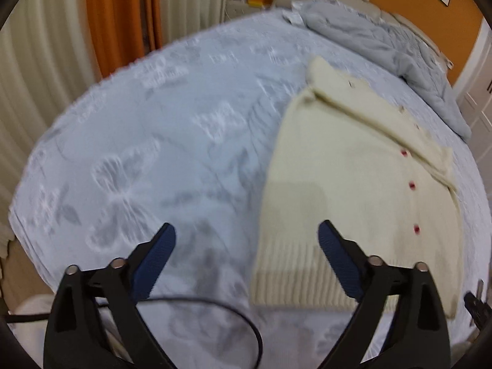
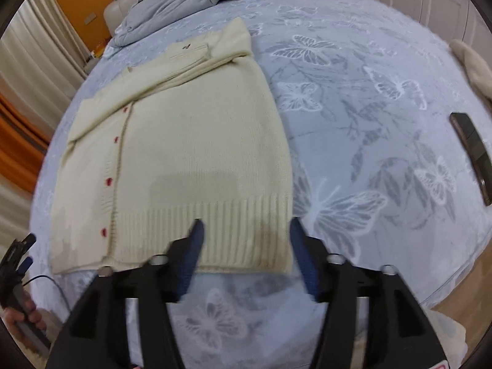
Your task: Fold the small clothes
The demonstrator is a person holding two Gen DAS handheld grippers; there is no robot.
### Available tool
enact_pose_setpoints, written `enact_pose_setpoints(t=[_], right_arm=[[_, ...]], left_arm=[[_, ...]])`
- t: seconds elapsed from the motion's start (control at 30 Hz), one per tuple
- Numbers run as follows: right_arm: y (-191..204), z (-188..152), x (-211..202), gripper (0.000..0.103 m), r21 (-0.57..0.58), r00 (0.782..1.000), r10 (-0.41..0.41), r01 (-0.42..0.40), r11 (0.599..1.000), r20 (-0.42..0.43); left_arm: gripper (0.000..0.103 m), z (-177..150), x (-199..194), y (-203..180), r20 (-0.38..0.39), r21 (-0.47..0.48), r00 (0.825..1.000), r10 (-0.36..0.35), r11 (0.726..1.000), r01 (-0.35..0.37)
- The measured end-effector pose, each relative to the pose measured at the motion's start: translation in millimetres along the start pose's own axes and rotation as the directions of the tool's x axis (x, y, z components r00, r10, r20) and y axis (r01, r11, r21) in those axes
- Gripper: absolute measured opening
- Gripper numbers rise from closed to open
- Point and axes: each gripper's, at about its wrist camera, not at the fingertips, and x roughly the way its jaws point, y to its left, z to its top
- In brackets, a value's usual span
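Cardigan: cream knitted cardigan with small red buttons, flat on the bed, sleeves folded in across the chest, ribbed hem toward the cameras, collar toward the headboard; nothing grips it.
Buttons: four red ones in a line down the placket; that line sits on the garment's left half in the right wrist view and on its right half in the left wrist view.
Left gripper: black two-finger gripper with blue pads, jaws spread wide, released, empty; one finger over bare bedspread, the other in front of the ribbed hem, contact unclear.
Right gripper: same black build, blue pads, jaws apart, released, nothing between the pads; tips over the near right corner of the hem, touching or not — cannot tell, blurred.
Hand: a person's hand on the left gripper's handle, at the left edge of the right wrist view.
Bedspread: pale blue quilted bedspread with white butterfly pattern, under the cardigan.
Duvet: rumpled grey duvet, near the headboard, beyond the collar, apart from the cardigan.
Phone: dark flat phone-like slab, on the bedspread, well right of the cardigan.
Cable: thin black cable, looping over the bed's near edge by the left gripper.
Curtains: orange and cream curtains, beyond the bed's far side.
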Motion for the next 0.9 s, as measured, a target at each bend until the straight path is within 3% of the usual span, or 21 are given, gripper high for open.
enact_pose_setpoints(t=[0.13,0.23,0.27,0.4,0.5,0.57,0.63,0.7,0.77,0.8,0.9], right_arm=[[-10,-2,16,0.070,0.072,1.000,-0.017,0.018,0.997,-0.012],[-19,-5,34,0.073,0.139,0.998,0.007,0.002,0.990,-0.070],[-22,-7,45,0.073,0.153,0.993,0.021,-0.003,0.988,-0.116],[-17,-10,50,0.088,0.128,0.994,0.030,-0.016,0.992,-0.108],[-10,-12,53,0.092,0.082,0.994,0.004,0.005,0.997,-0.112],[-8,-12,52,0.089,0.067,0.994,0.027,-0.019,0.998,-0.109],[-10,-11,51,0.072,0.073,0.994,0.058,-0.051,0.996,-0.098],[-13,-10,50,0.063,0.085,0.993,0.071,-0.063,0.994,-0.096],[-17,-9,48,0.063,0.110,0.992,0.091,-0.081,0.991,-0.091],[-18,-9,47,0.063,0.119,0.991,0.099,-0.088,0.989,-0.087],[-21,-9,47,0.065,0.147,0.989,0.123,-0.110,0.983,-0.082]], left_arm=[[0.093,-9,25,13,-0.093,-0.097,0.995,-0.030,0.995,0.021],[0.093,-14,41,30,-0.167,-0.209,0.983,-0.079,0.977,0.043],[0.093,-14,40,32,-0.164,-0.218,0.983,-0.079,0.975,0.042],[0.093,-15,42,22,-0.179,-0.179,0.982,-0.058,0.984,0.026],[0.093,-11,45,13,-0.184,-0.144,0.981,-0.060,0.989,0.034],[0.091,-9,46,10,-0.184,-0.149,0.981,-0.064,0.988,0.037],[0.079,-8,50,12,-0.185,-0.163,0.981,-0.055,0.986,0.025],[0.070,-6,52,15,-0.184,-0.166,0.982,-0.048,0.986,0.017],[0.054,0,47,24,-0.179,-0.210,0.979,-0.094,0.976,0.056],[0.047,3,43,32,-0.170,-0.254,0.972,-0.160,0.961,0.114],[0.048,8,36,44,-0.150,-0.312,0.966,-0.211,0.937,0.156]])
